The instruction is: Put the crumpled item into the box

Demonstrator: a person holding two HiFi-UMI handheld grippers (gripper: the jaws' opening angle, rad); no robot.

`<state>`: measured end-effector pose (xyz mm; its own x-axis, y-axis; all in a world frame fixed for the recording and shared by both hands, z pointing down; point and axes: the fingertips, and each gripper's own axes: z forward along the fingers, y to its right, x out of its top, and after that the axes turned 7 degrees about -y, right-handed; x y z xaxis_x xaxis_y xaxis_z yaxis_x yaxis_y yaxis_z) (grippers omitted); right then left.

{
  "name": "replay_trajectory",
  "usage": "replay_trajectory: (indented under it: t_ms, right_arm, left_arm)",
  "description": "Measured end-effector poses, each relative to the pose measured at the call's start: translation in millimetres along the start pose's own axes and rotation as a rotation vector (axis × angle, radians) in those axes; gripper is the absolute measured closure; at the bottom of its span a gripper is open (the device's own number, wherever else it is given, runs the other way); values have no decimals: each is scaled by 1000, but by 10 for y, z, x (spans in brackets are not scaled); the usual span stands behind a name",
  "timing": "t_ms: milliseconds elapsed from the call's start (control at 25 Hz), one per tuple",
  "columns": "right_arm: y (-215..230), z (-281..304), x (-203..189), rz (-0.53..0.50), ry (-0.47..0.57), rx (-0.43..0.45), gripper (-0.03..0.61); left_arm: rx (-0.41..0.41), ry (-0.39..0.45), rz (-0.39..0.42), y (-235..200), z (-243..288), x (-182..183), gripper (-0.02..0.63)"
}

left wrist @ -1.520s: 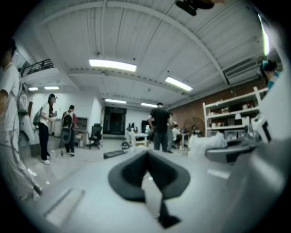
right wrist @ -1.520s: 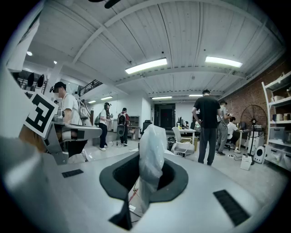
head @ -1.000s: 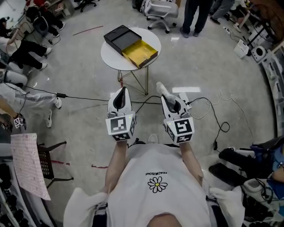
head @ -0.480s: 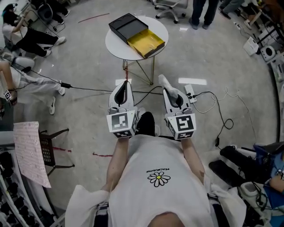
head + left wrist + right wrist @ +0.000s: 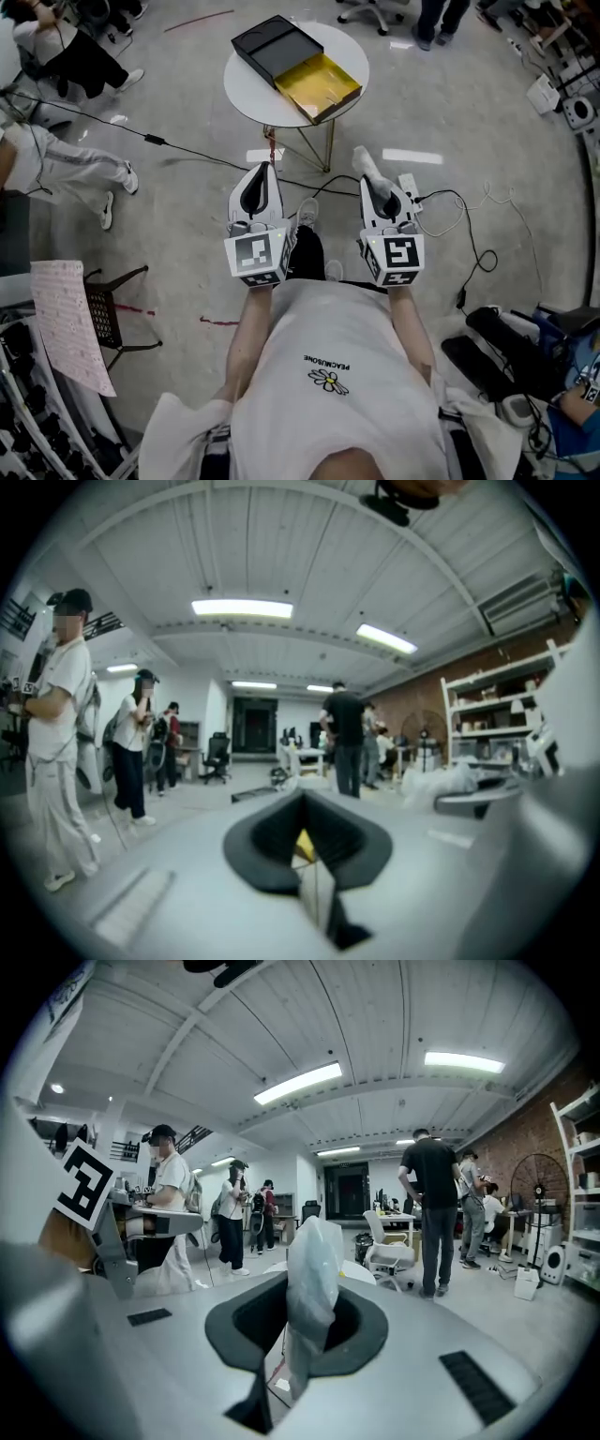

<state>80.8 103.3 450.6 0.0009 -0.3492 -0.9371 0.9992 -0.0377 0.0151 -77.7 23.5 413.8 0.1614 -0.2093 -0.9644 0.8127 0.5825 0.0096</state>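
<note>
A round white table [image 5: 246,94] stands ahead of me. On it lies a box with a yellow inside [image 5: 317,84] next to its black lid [image 5: 275,47]. My right gripper [image 5: 372,181] is shut on a white crumpled item [image 5: 364,161], which sticks out past the fingertips. In the right gripper view the crumpled item [image 5: 313,1269] stands upright between the jaws of the right gripper [image 5: 298,1340]. My left gripper [image 5: 261,174] hangs level with it, shut and holding nothing. Through the thin slit of the left gripper [image 5: 311,869] a bit of the yellow box [image 5: 302,845] shows. Both grippers are over the floor, short of the table.
Cables and a power strip [image 5: 410,191] lie on the floor right of the table's legs [image 5: 319,150]. A black wire stand [image 5: 105,319] and a pink sheet [image 5: 64,328] are at the left. People stand or sit at the left [image 5: 66,164] and far side [image 5: 431,23].
The person has stepped forward: a black shoe now shows under the grippers, and the table sits higher and further right in the head view. Both grippers keep their state.
</note>
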Motion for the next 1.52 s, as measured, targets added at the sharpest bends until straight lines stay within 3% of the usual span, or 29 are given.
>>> replay_trajectory:
  t_ms: [760,1080,1520]
  right_arm:
    - [277,1537,839,-38,2,-79,535]
    - [361,1695,869,-50,-31,-97,535]
    - [473,1949,984,-66,9,1,535]
  left_arm:
    - [-103,54,-13,-731,1789,732,614]
    - [-108,33,-29,-823,2056,690,614]
    - [-17,11,6,-800,2115,706,614]
